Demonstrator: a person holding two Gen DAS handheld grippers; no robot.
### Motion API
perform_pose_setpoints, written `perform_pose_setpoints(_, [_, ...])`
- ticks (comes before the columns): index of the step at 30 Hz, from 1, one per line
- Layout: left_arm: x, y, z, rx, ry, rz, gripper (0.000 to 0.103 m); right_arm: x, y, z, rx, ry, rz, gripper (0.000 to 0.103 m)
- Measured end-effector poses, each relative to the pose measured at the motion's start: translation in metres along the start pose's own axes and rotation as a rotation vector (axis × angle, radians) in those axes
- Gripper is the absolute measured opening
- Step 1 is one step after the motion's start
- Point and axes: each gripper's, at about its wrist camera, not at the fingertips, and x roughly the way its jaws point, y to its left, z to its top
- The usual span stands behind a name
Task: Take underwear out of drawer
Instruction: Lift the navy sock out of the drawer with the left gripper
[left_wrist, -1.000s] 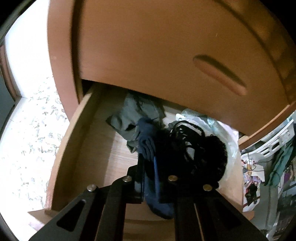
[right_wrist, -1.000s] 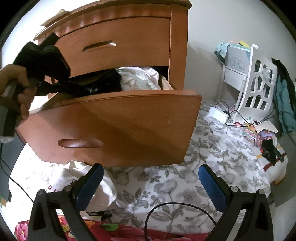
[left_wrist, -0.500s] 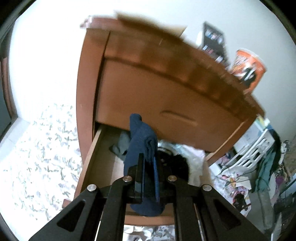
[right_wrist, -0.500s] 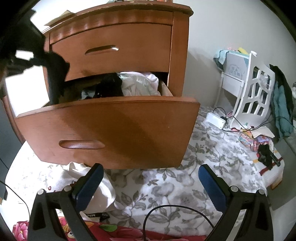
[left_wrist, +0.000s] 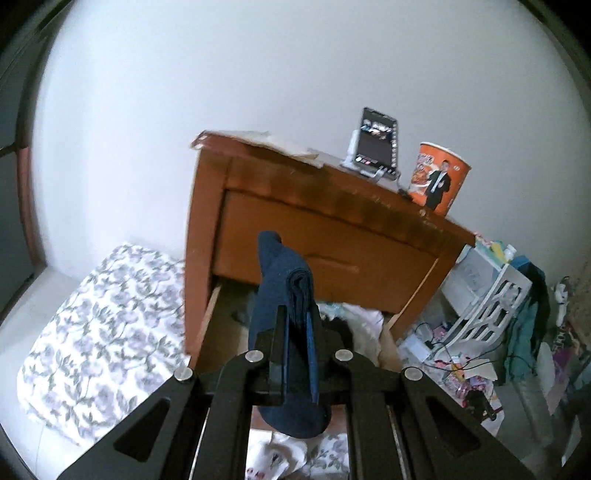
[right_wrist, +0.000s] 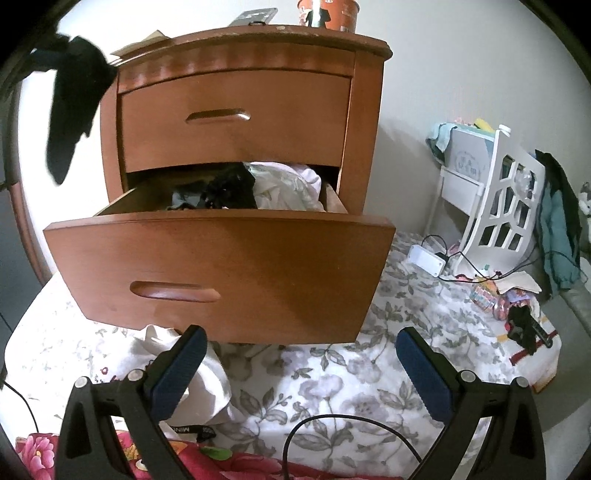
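Observation:
My left gripper (left_wrist: 297, 325) is shut on a folded dark blue piece of underwear (left_wrist: 282, 280), held well above the open lower drawer (left_wrist: 218, 325). In the right wrist view the same underwear (right_wrist: 74, 107) hangs dark at the upper left, beside the nightstand's top corner. The pulled-out drawer (right_wrist: 221, 273) holds black lacy fabric (right_wrist: 231, 190), a grey garment and white clothes (right_wrist: 288, 186). My right gripper (right_wrist: 301, 369) stands open low in front of the drawer, with nothing between its blue pads.
The wooden nightstand (right_wrist: 236, 110) carries an orange paper cup (left_wrist: 437, 179), a phone on a stand (left_wrist: 376, 142) and papers. A floral sheet (right_wrist: 332, 373) covers the floor, with white cloth (right_wrist: 184, 369) under the drawer. A white rack (right_wrist: 502, 206), cables and clutter lie right.
My left gripper rose out of the drawer with the blue underwear, from deep among the clothes to level with the nightstand top. The right gripper stayed open, hardly moving.

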Motion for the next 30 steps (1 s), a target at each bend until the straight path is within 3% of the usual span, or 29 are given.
perform_pose_setpoints(20, [-0.004, 0.009, -0.104, 0.044, 0.110, 0.135, 0.008, -0.024, 0.009, -0.005, -0.052, -0.105, 0.015, 0.103])
perform_pose_setpoints(30, [0.010, 0.015, -0.135, 0.060, 0.179, 0.166, 0.009, -0.031, 0.011, -0.007, -0.048, -0.132, 0.024, 0.103])
